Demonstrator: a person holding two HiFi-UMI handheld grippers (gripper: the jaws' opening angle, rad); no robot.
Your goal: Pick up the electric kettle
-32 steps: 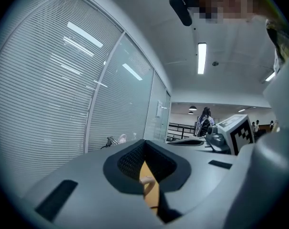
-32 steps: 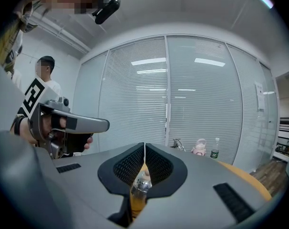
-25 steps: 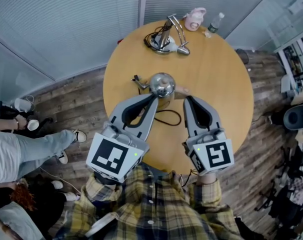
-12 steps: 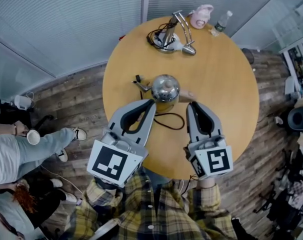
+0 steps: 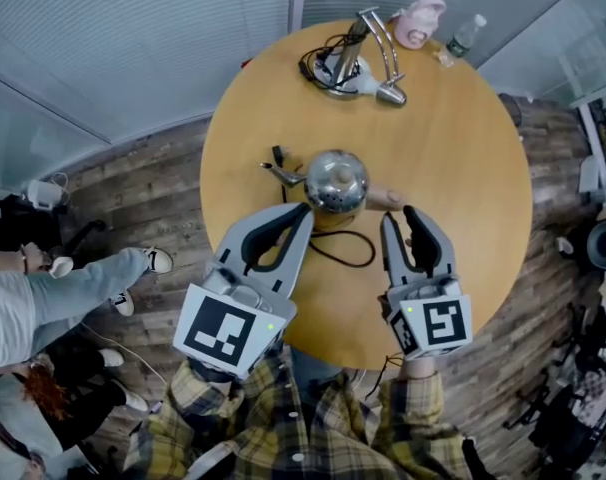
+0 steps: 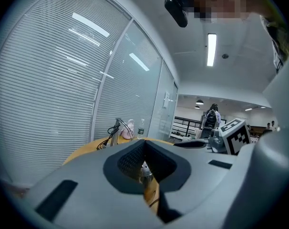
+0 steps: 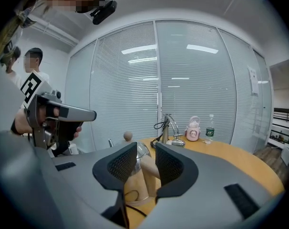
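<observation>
Obscuring the electric kettle (image 6: 145,171) partly — left hand-held gripper (image 6: 144,143)

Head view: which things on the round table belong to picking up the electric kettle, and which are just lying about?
Belongs to the job:
electric kettle; its handle; right gripper, jaws have just been opening, handle showing in the gap, not yet gripped; left gripper, jaws together.

Lying about:
desk lamp; pink container; water bottle.
</observation>
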